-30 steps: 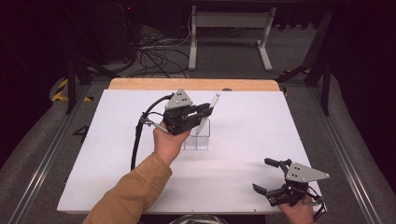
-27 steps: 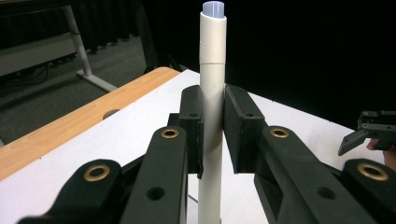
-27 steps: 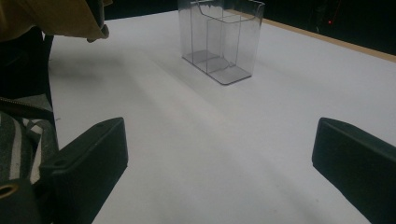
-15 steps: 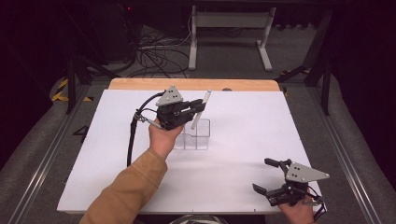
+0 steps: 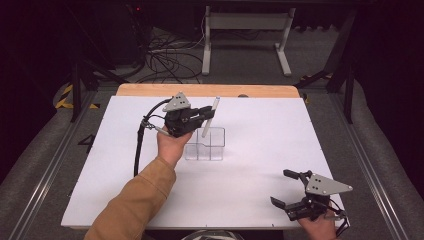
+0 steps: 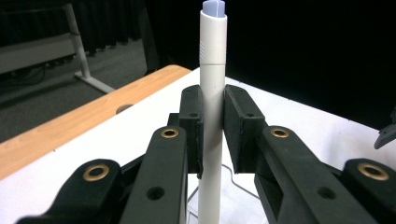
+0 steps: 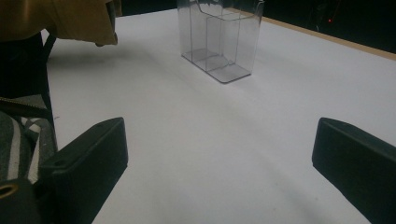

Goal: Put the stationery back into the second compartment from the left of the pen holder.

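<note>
White marker (image 6: 212, 93) — pale-blue tip, upright

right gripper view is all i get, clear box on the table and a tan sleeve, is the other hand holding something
Observer: Yes, the left gripper is shut on a white marker, pads on its barrel.
Operator: where is it relative to the box
Observer: From the high view the marker tilts above the clear organizer, its lower end at the rear compartments.
Operator: capped?
Observer: The left gripper view shows a pale bluish tip on top; I cannot tell what it is.
</note>
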